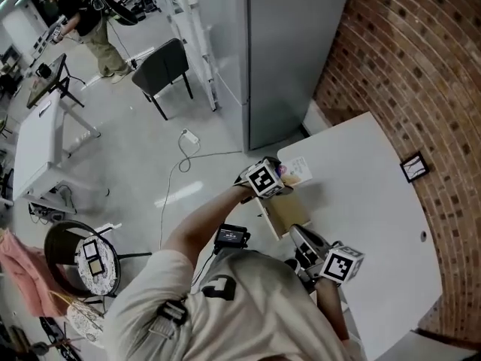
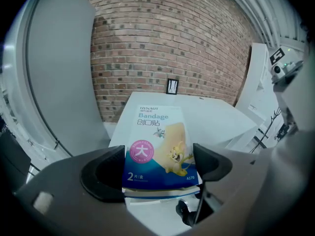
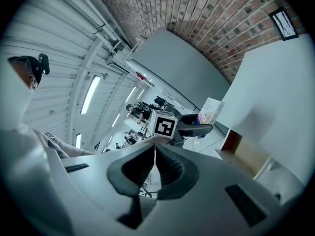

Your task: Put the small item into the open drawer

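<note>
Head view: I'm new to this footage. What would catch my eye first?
The blue-and-white bandage box, clamped in the left gripper at the edge of the white table. Right beside it the open drawer shows its wooden inside, and the right gripper hangs nearby, shut and empty.

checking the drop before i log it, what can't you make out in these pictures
The drawer, part of its inside: head view, covered by the left tool and its bandage box; the left gripper view misses it.
Fine print on the box: left gripper view, too small.
What the small frame holds: every view, too small.
</note>
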A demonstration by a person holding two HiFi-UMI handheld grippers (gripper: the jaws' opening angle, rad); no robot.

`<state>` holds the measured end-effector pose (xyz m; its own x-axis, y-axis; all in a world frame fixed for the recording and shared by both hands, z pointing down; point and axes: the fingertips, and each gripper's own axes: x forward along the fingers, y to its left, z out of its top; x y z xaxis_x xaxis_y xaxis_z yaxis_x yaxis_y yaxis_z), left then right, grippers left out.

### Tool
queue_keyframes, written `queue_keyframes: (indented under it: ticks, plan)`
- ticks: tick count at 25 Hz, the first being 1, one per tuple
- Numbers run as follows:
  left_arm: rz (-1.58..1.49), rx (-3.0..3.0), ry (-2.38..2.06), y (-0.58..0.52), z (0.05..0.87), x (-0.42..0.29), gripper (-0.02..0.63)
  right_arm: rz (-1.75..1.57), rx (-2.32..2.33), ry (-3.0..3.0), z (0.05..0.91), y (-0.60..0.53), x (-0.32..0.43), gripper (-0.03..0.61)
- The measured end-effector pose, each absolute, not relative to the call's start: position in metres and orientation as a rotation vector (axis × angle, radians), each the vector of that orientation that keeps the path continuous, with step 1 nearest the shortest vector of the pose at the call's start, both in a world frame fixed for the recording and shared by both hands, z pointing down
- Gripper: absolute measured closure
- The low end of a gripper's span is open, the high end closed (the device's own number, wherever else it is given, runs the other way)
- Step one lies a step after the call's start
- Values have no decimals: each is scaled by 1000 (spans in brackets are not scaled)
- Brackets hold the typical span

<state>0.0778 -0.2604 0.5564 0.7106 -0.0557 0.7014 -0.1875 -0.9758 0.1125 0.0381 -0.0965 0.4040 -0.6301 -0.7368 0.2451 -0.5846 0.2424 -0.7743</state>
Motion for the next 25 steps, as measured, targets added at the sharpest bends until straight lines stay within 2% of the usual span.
queue_keyframes:
  ticks: [10,25]
  plan:
    - [1056,2743,-191,-282,550,31,179,-1367,-1209,2316,410,-119,-16,572]
    - [933,2662,-275,-232,532,42,179,-1380,-1195,2253,409,-74,21,572]
